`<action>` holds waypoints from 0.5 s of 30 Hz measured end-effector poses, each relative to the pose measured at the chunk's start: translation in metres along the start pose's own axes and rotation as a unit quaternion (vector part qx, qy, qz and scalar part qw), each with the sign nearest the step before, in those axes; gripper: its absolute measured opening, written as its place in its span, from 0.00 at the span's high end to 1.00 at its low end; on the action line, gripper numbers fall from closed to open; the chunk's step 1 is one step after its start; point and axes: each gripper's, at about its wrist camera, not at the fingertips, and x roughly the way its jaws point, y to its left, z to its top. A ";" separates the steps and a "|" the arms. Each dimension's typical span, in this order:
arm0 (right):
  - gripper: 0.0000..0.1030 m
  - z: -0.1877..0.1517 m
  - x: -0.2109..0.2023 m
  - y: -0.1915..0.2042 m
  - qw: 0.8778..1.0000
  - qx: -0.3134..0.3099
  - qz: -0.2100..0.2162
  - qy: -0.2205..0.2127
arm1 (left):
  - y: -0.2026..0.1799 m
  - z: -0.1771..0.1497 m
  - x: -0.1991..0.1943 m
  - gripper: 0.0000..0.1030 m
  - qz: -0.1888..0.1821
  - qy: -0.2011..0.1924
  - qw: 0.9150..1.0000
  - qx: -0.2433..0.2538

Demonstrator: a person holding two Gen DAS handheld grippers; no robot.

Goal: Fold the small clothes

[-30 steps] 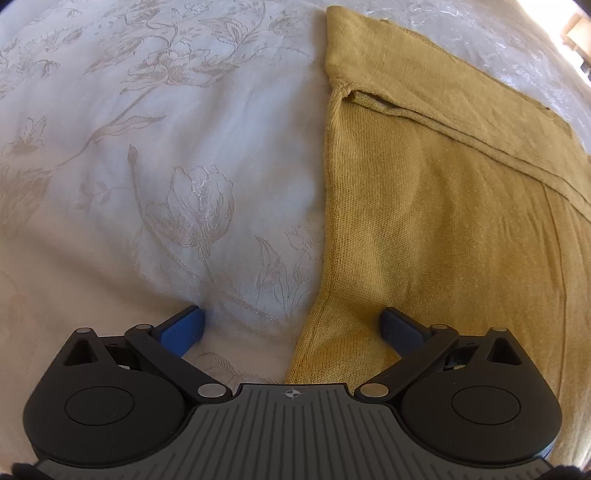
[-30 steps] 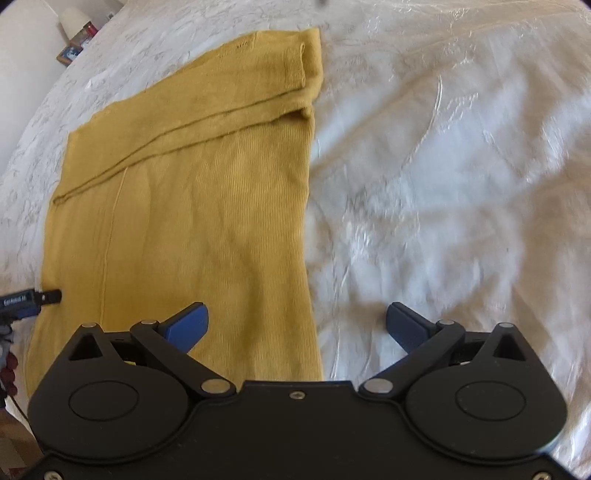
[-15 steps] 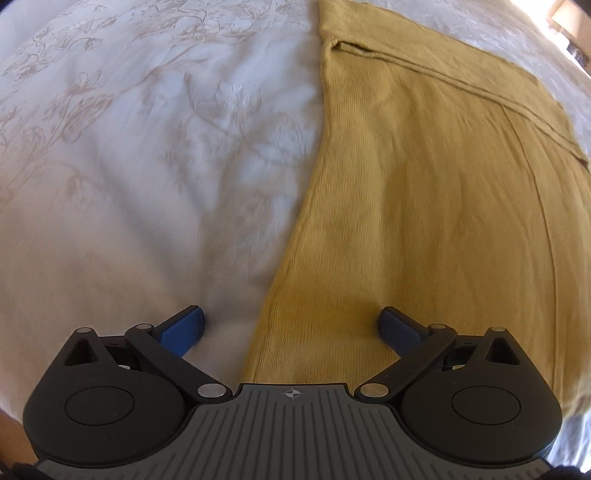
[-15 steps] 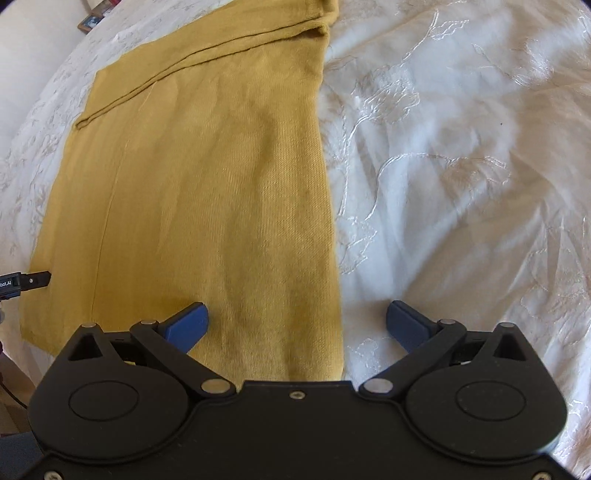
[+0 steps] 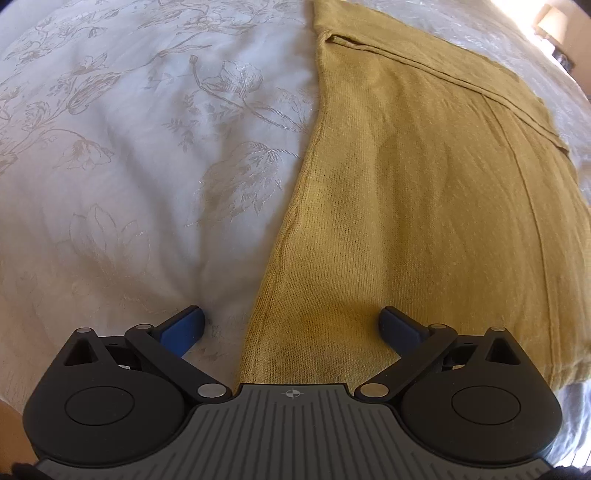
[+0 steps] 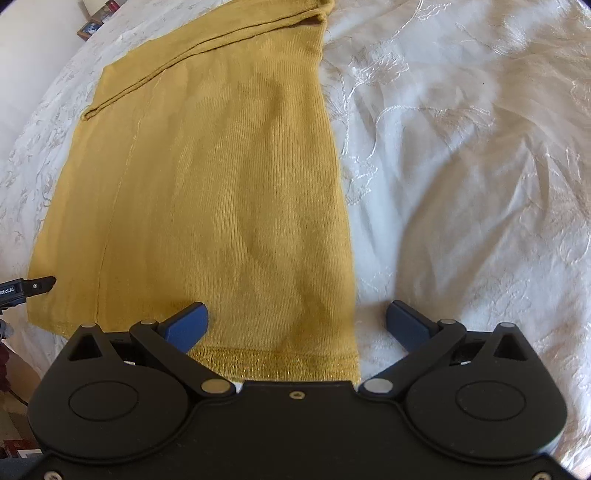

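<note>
A mustard-yellow knit top (image 5: 424,206) lies flat on a white embroidered bedspread (image 5: 147,166), with a sleeve folded across its far end. My left gripper (image 5: 291,328) is open and straddles the top's left edge near the hem. In the right wrist view the same top (image 6: 221,192) fills the left half, its glittery hem (image 6: 280,363) nearest the camera. My right gripper (image 6: 297,325) is open over the hem's right corner, one finger above the fabric and the other above the bedspread (image 6: 461,166). The left gripper's tip (image 6: 35,286) shows at the far left edge.
The bedspread extends widely on both sides of the top. Small framed items (image 6: 98,22) stand beyond the bed at the upper left of the right wrist view. The bed's near edge falls away just below the hem.
Both grippers have drawn back toward the hem end of the top; the hem and its right corner now show in the right wrist view. Both stay open.
</note>
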 end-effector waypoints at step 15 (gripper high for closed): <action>0.00 0.003 0.003 0.006 0.999 0.002 -0.034 0.002 | -0.002 -0.014 -0.001 0.00 -0.009 -0.019 0.999 0.030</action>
